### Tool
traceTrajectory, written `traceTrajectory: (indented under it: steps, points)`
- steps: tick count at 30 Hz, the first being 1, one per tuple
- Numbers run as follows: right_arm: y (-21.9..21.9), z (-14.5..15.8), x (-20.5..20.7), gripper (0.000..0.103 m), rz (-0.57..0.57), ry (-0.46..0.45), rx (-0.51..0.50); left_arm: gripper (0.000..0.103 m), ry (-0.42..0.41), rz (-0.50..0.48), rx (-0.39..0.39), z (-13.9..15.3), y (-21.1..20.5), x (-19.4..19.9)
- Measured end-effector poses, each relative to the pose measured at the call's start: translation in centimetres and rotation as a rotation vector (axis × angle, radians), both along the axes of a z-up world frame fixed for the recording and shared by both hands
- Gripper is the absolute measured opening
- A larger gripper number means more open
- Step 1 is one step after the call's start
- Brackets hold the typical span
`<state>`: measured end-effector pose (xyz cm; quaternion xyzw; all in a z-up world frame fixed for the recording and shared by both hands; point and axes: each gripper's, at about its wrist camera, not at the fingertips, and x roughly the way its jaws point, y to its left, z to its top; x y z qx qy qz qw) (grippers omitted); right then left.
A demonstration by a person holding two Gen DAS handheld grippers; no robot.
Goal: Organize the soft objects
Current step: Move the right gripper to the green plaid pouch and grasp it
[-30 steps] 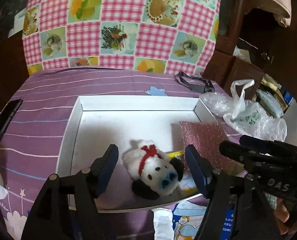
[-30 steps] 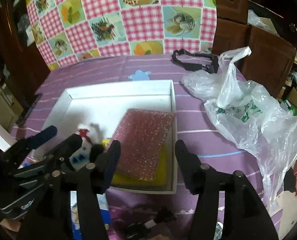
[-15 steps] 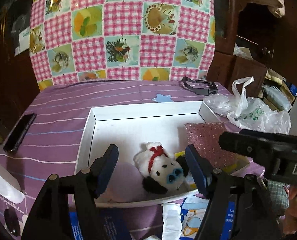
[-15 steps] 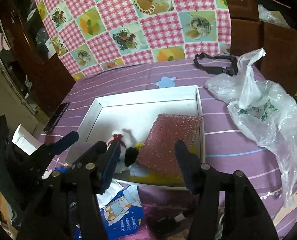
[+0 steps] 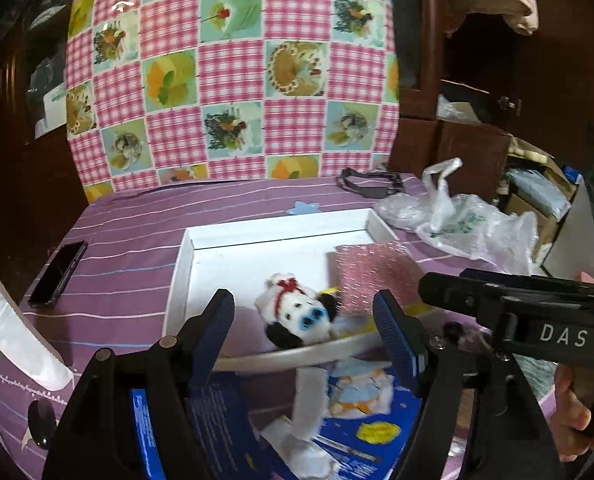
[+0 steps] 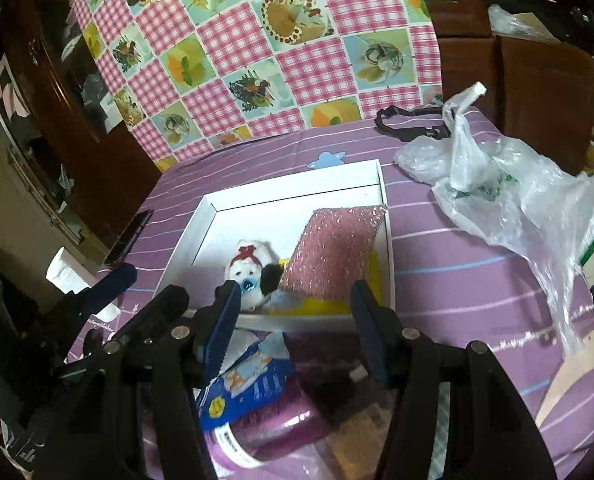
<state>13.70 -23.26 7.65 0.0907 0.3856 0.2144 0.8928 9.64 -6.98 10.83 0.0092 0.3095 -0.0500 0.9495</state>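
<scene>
Tray: a white tray (image 6: 389,264) sits mid-table on a purple cloth (image 5: 129,236), serving as the collecting spot.
Toy: a plush dog (image 5: 297,316) lies at the tray's near edge, apparently already sorted.
Sponge: a pink glittery sponge (image 6: 337,248) leans on the tray's right wall, over something yellow.
Left gripper (image 5: 303,316): jaws apart, holding nothing.
Right gripper (image 6: 293,312): likewise apart and empty (both near side of the tray).
Unsorted: a blue packet (image 5: 361,416) waits nearest.

A pink checked cloth (image 5: 233,72) hangs behind the purple striped table (image 5: 137,224), flanked by dark wooden cabinets (image 6: 537,80).
</scene>
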Motion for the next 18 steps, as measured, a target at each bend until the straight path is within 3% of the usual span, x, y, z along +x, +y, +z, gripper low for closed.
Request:
traceTrajectory:
  steps: [11,18]
  points:
    - [-4.8,-0.9,-4.5,0.058,-0.097,-0.032,-0.027,0.076,0.037,-0.139,-0.052,-0.8,-3.0,-1.9]
    - [-7.1,-1.5,-6.4,0.058,-0.144,-0.014,-0.025,0.076,0.024,-0.251,0.026,-0.8,-6.6,-3.4]
